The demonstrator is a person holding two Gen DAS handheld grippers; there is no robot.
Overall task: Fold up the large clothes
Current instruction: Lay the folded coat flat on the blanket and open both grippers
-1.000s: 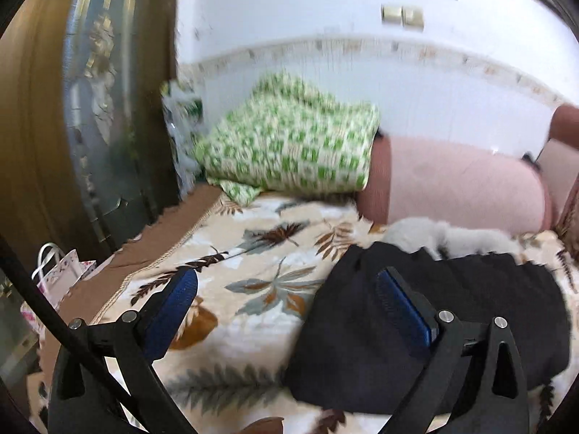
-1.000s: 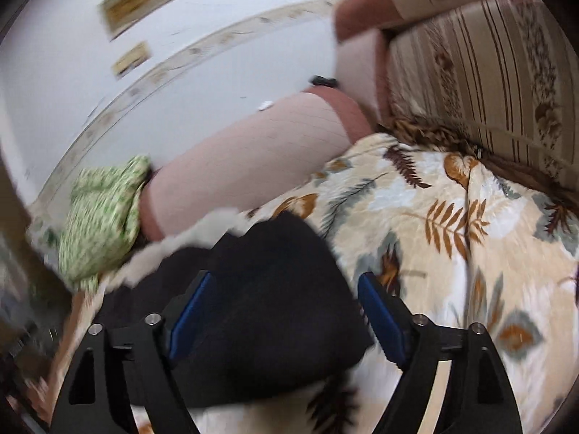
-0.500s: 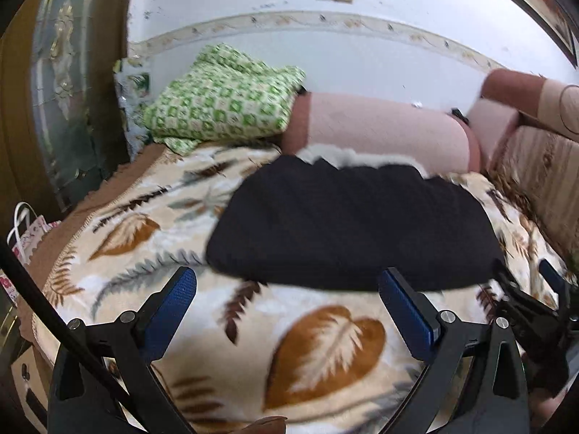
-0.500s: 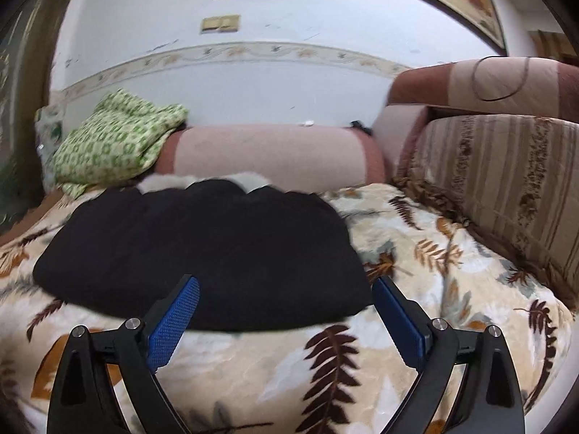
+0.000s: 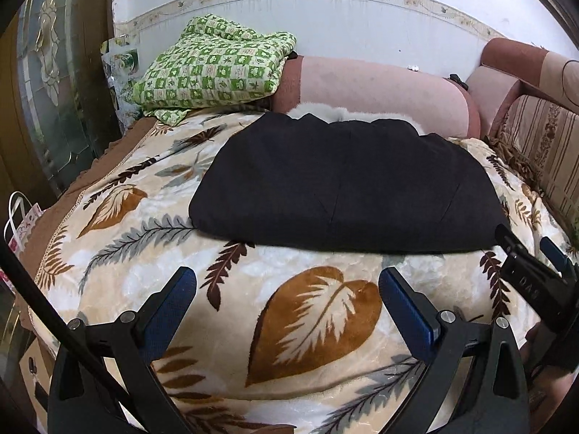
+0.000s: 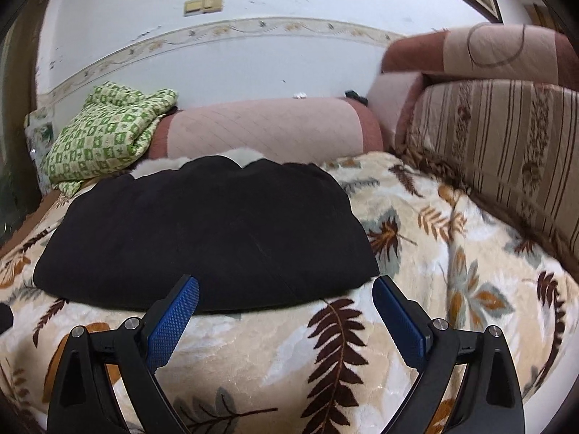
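A large black garment [image 5: 343, 184] lies folded into a flat rectangle on the leaf-patterned blanket [image 5: 311, 311], with a white fur trim [image 5: 325, 113] showing at its far edge. It also shows in the right wrist view [image 6: 210, 231]. My left gripper [image 5: 287, 289] is open and empty, hovering over the blanket short of the garment's near edge. My right gripper [image 6: 286, 298] is open and empty, just at the garment's near edge. The right gripper also shows at the right edge of the left wrist view [image 5: 528, 253].
A green checked quilt [image 5: 213, 68] is piled at the back left. A pink bolster [image 5: 376, 88] lies along the white wall. A striped sofa back [image 6: 499, 152] runs along the right. A glass door [image 5: 54, 83] and a paper bag [image 5: 21, 224] stand at the left.
Both grippers have pulled back toward me from over the garment, still open. The garment now lies whole in view, farther from the fingers.
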